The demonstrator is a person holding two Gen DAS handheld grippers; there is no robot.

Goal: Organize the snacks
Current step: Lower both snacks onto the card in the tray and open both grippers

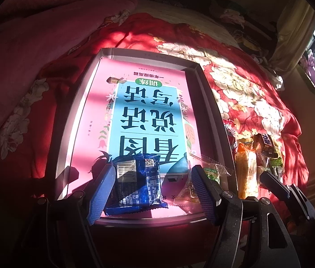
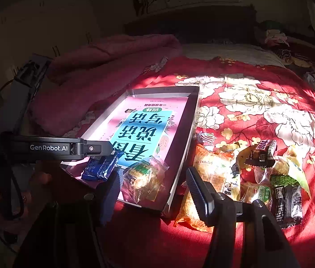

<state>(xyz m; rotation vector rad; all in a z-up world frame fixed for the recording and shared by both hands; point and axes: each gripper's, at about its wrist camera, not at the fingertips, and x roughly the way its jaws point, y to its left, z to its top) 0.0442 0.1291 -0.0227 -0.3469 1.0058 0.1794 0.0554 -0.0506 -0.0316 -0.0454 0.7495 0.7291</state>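
Two grippers: left gripper (image 1: 153, 192) spread over blue snack packet (image 1: 137, 183); right gripper (image 2: 155, 192) spread, holding nothing
Box (image 1: 148, 54): blue packet, clear-wrapped pastry (image 2: 144, 176)

The left tool (image 1: 153, 192) stands with its jaws apart over the near end of a shallow tray (image 1: 204, 84). A blue snack packet (image 1: 138, 183) lies between the jaws on the pink book (image 1: 90, 116) lining the tray; the right pad is clear of it. A clear-wrapped snack (image 1: 215, 170) lies at the tray's right edge. More snacks (image 1: 249, 167) lie outside on the red floral bedspread (image 1: 235, 84).
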